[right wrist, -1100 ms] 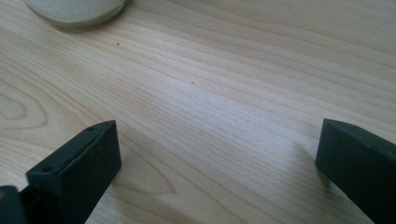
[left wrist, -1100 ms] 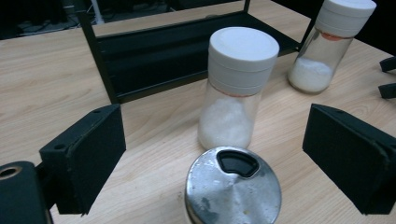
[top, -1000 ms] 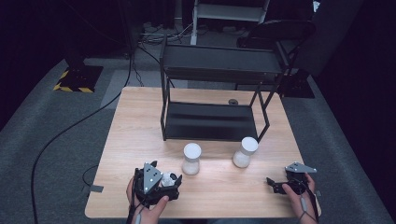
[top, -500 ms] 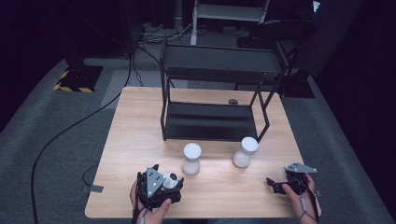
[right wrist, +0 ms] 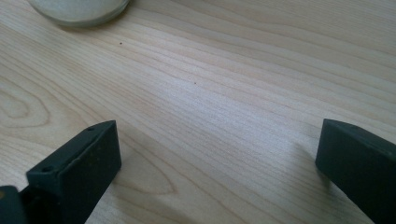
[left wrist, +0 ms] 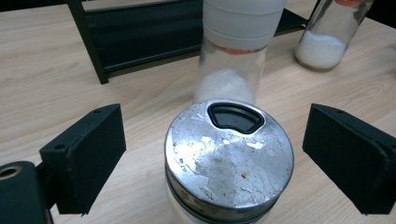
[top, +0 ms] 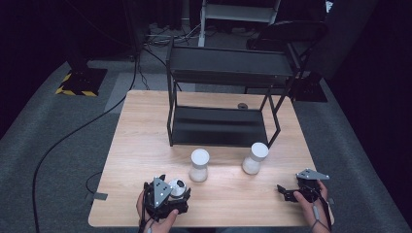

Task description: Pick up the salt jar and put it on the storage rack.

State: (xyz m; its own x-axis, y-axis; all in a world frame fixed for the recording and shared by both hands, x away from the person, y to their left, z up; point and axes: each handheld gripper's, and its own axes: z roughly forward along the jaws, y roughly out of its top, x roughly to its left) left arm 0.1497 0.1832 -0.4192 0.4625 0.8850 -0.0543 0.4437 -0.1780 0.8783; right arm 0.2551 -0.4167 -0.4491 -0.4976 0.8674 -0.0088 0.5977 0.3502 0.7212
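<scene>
A glass jar with a scratched metal shaker lid (left wrist: 229, 158) stands on the wooden table (top: 145, 145) near its front edge. My left gripper (left wrist: 219, 161) is open, one jaw on each side of the jar, and neither pad touches it. From above, the left gripper (top: 171, 193) and the jar (top: 179, 186) sit at the front left. Just behind stands a white-capped bottle of white powder (left wrist: 238, 51) (top: 199, 165), and a second one (top: 255, 158) (left wrist: 327, 37) stands further right. My right gripper (top: 287, 191) (right wrist: 215, 158) is open over bare wood at the front right.
A black two-level metal rack (top: 223, 97) (left wrist: 140, 32) takes up the back half of the table. A small dark round object (top: 241, 106) lies behind it. The base of a bottle (right wrist: 79, 9) sits at the top left of the right gripper view. A cable (top: 63, 141) runs over the floor on the left.
My left gripper has shifted slightly toward the near edge and turned a little around the jar. The bottles and the right gripper have not moved.
</scene>
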